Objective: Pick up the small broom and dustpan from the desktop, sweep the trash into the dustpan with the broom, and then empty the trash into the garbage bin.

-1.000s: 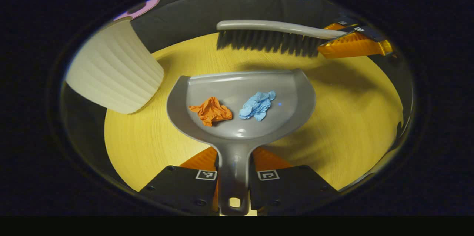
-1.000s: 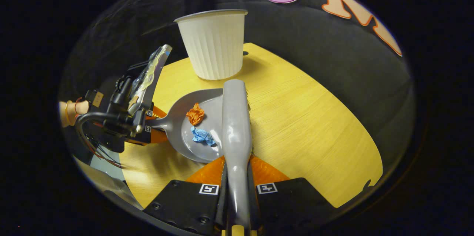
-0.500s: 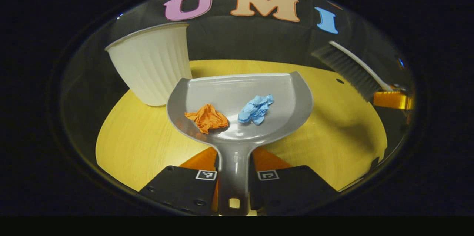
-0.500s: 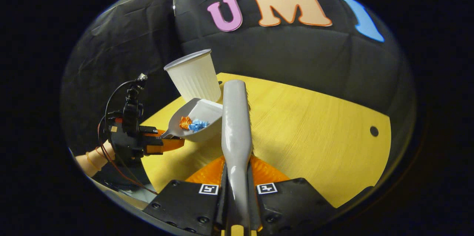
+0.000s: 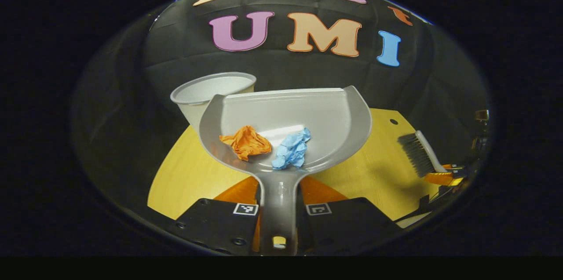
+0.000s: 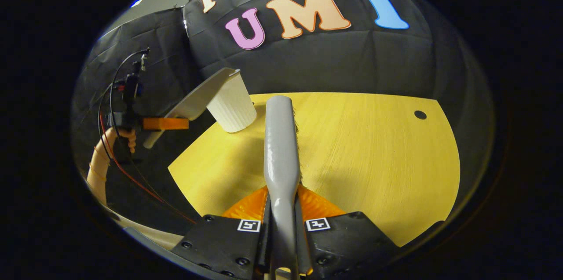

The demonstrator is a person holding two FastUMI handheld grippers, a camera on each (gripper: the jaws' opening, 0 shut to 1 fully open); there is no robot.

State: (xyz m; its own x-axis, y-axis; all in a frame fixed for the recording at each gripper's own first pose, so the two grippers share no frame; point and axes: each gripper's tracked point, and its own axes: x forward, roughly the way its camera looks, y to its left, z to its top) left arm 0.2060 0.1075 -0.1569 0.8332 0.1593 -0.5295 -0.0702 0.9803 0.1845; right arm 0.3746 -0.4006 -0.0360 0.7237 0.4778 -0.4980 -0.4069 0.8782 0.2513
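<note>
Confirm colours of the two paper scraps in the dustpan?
One orange scrap, one light blue scrap; clearest in the left gripper view.

The left gripper (image 5: pixel 279 209) has two broad, flat black plates at its base, each carrying a small square black-and-white marker near the inner edge and round screws along the outer edge. Ribbed orange parts rise between the plates. The right gripper (image 6: pixel 283 225) is built the same way: black plates with screws, one square marker on each, and ribbed orange parts fanning out ahead of them. Seen from the right gripper view, the left gripper's body is a dark block with an orange bar in front, a thin upright mast on top, and black and red cables looping down past the hand (image 6: pixel 127 137) holding it.
</note>
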